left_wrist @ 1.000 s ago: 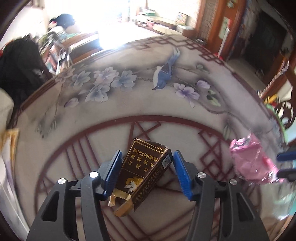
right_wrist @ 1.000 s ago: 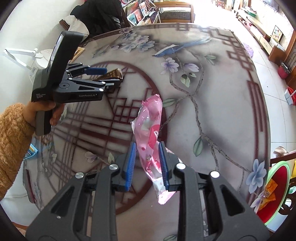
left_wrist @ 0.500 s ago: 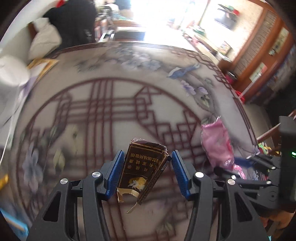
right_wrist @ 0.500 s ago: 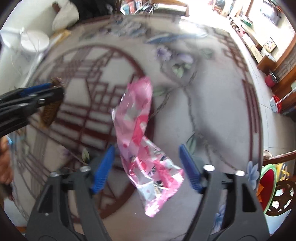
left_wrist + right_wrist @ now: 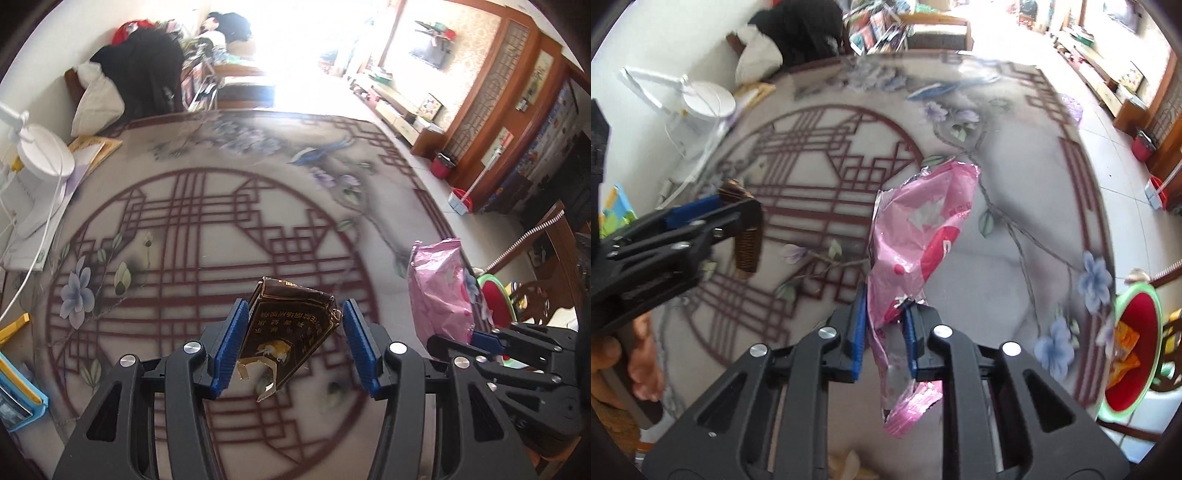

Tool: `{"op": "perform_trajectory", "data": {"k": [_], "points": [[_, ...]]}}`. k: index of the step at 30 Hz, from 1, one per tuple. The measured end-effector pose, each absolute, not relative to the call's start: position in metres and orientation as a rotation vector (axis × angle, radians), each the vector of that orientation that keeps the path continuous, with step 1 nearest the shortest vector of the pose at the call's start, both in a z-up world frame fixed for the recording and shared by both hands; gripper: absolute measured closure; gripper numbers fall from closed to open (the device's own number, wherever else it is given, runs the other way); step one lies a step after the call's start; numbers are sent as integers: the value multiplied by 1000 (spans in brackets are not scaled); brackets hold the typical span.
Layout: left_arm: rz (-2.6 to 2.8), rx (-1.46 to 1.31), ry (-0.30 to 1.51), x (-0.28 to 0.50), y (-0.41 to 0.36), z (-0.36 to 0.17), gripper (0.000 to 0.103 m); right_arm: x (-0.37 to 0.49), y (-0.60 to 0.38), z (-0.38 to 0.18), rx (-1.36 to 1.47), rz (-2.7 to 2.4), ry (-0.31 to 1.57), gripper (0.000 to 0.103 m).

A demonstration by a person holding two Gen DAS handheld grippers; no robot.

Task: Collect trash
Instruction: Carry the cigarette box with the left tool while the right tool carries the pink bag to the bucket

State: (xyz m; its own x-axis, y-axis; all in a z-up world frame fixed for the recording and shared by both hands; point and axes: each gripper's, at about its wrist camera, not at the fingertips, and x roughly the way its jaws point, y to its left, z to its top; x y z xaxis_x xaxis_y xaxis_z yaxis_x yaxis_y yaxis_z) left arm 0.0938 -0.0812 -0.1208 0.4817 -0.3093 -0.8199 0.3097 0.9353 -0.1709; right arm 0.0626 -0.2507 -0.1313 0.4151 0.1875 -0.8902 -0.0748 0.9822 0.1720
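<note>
Setting: living room; large table (image 5: 229, 258) under a printed cloth with a maroon lattice roundel, blossoms and a blue bird. White desk lamp (image 5: 40, 158) at 9 o'clock in the left wrist view.

Item 1: left gripper (image 5: 291, 345). Jaws partly open, blue pads closed against the sides of a dark brown cigarette pack (image 5: 291, 332) with gold print. Pack crushed, foil torn loose at its lower end, carried clear of the cloth.

Item 2: right gripper (image 5: 884, 338). Jaws just closed, now drawn nearly together, pinching a pink foil wrapper (image 5: 919, 236) low on its length. Most of the wrapper stands free above the pads; a crumpled tail hangs below them.

Item 3: bin (image 5: 1134, 350), green rim, red inside, at 3 o'clock in the right wrist view, beyond the table edge; an orange packet already lies in it. Judged the drop point for both pieces.

Risks, judged:
- Wrapper is slick and held by a thin fold; a quick swing toward the bin could pull it out of the pads.
- Pack is soft and tilted between the pads; it could twist and slip free.
- Both grippers sit close together; heading for the bin at once, they could collide.
</note>
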Motion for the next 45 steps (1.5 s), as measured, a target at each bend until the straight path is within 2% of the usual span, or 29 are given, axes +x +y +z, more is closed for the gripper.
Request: {"op": "perform_trajectory", "data": {"k": [12,45], "points": [[-464,71,978,52,-128,-106,52,1,-286,-101,217,52,1042,85],[-578,189,950,-9,-228,-93,52,-70,-377,-103,338,-84,1000,85]]}}
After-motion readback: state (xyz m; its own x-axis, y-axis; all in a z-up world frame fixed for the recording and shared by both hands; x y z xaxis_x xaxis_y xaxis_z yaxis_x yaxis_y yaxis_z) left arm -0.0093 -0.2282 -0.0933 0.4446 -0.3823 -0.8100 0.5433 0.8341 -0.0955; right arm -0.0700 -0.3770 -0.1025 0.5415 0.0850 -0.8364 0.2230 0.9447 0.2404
